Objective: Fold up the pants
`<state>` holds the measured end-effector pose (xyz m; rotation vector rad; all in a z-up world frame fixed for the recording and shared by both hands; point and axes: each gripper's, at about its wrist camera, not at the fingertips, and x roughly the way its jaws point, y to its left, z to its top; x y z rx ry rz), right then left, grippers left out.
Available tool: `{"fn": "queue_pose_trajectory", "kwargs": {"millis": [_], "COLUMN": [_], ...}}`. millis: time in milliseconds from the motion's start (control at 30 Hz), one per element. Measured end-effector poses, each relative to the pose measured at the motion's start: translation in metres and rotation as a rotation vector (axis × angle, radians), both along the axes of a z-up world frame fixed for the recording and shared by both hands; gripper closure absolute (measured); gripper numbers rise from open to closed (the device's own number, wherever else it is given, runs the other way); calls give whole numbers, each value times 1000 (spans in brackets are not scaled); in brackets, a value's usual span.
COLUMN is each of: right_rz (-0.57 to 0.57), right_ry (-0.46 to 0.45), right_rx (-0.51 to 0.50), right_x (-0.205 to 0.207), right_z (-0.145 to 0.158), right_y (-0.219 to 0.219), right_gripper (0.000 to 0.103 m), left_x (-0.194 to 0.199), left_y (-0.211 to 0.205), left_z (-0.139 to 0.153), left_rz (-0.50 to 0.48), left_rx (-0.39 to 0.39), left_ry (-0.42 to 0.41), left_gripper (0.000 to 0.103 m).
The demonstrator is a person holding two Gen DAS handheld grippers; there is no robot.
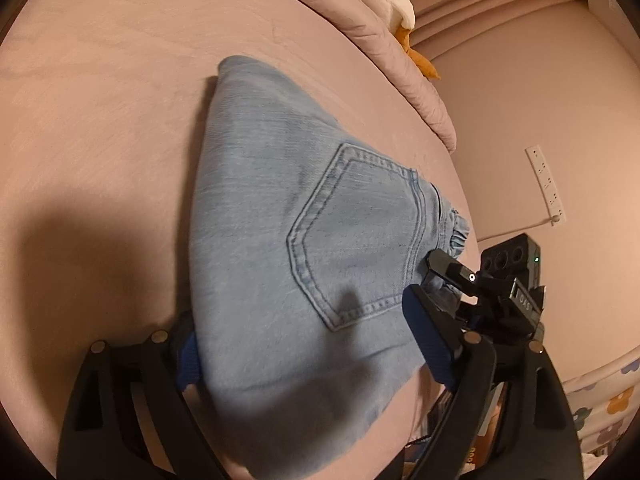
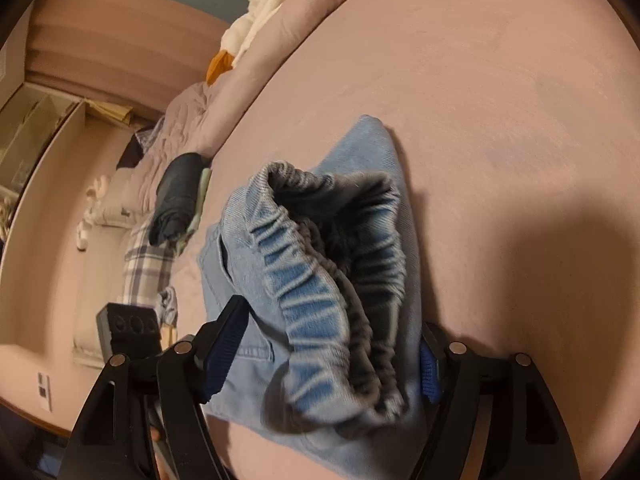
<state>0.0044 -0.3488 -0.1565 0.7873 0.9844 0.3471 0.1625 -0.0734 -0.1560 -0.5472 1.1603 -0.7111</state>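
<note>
Light blue denim pants point(image 1: 288, 240) lie folded on the pink bed, back pocket point(image 1: 352, 236) facing up. My left gripper point(image 1: 308, 344) has its jaws spread wide, with the near edge of the pants lying between the blue pads point(image 1: 188, 360). In the right wrist view the elastic waistband point(image 2: 320, 276) bunches up between my right gripper's point(image 2: 332, 352) wide-apart blue pads point(image 2: 222, 354). The right gripper also shows in the left wrist view point(image 1: 452, 276), at the waistband end. Whether either one pinches cloth is hidden by the fabric.
A pink quilt point(image 1: 384, 40) and a white plush toy with orange feet point(image 1: 400, 12) lie along the bed's far side. A dark folded garment point(image 2: 178, 196) and a plaid cloth point(image 2: 146, 268) sit at the bed's left edge. A power strip point(image 1: 546, 184) hangs on the wall.
</note>
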Motion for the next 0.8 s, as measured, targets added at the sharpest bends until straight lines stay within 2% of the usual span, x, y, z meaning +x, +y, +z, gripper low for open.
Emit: {"fn": "queue_pose_trajectory", "kwargs": {"millis": [433,700,800], "right_rz": [23,31,33], "right_ry": [-23,-32,-39], "right_rx": [-23,-40,-51], "right_x": [9,10,10], "right_z": [0,2,3], "right_y": [2,5,7], "right_gripper": [27,27,27], "left_x": [6,1,1], "left_y": [-22,-37,-40], "left_z": [0,1,0], "left_rz": [-38,-81,-87], "left_rx": [104,224,243], "left_ry": [-81,-166,-183], "left_gripper": [13,13,13]}}
